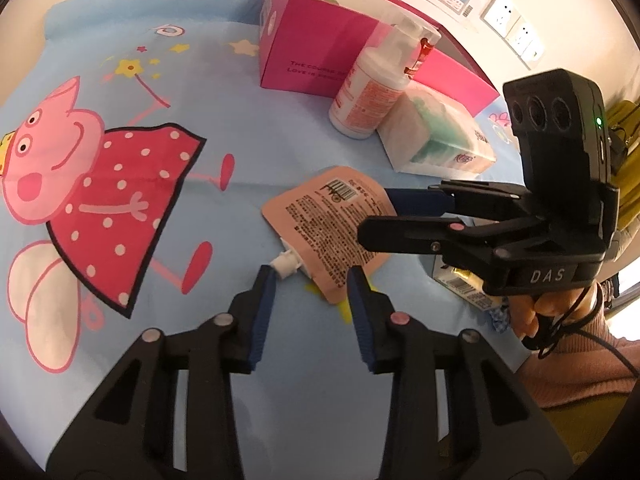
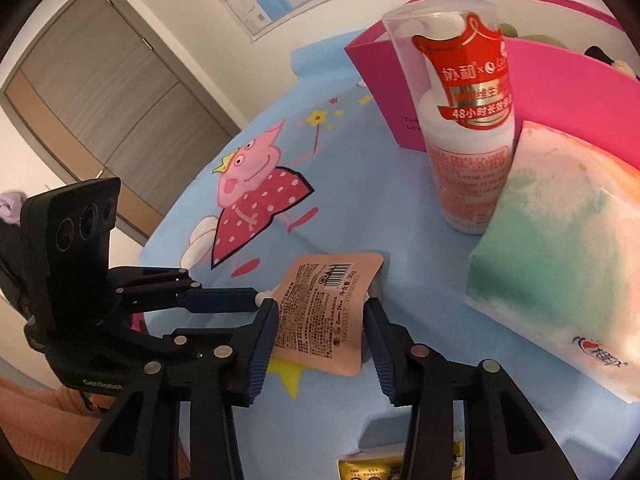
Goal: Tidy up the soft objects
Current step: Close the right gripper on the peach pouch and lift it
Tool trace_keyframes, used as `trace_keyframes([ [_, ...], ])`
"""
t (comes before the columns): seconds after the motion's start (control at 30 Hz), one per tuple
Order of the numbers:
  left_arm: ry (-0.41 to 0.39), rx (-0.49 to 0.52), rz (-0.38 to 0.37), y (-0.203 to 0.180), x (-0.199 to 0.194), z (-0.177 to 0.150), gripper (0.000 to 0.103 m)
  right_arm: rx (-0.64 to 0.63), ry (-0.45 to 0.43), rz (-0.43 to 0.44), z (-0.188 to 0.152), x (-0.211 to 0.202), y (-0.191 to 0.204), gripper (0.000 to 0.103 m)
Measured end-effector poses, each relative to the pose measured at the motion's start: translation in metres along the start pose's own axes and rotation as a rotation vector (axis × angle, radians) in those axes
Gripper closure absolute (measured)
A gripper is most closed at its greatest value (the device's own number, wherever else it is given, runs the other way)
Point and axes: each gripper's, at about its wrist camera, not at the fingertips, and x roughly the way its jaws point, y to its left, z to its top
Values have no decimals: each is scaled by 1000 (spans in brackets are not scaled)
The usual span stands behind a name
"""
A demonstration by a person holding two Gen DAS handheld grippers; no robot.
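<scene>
A peach spouted pouch (image 1: 332,224) with printed text lies flat on the blue cartoon sheet; it also shows in the right wrist view (image 2: 324,312). My left gripper (image 1: 312,280) is open, its tips on either side of the pouch's white spout end (image 1: 286,264). My right gripper (image 2: 320,312) is open, its fingers straddling the pouch's other end; it shows in the left wrist view (image 1: 380,212). A pink open box (image 1: 316,44) stands at the back with soft toys inside.
A white pump bottle (image 1: 368,92) with a red label (image 2: 472,92) stands in front of the box. A tissue pack (image 1: 436,136) lies beside it. A small packet (image 1: 468,284) lies near my right hand. A door (image 2: 108,104) is at the left.
</scene>
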Motion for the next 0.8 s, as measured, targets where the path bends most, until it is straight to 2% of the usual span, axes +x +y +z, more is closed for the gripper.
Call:
trace_keyframes([
  [0.23,-9,2,2,-7,-3,4,64,9,-27,5,-5,-13,2,60],
  [0.53,-97,23,-12,-16,-31,15,64,-36,-99,23,-2,-47,19,60],
  [0.8,-191,72,14,-31,-58,40,63,-110,-196,21,16,-86,40,60],
])
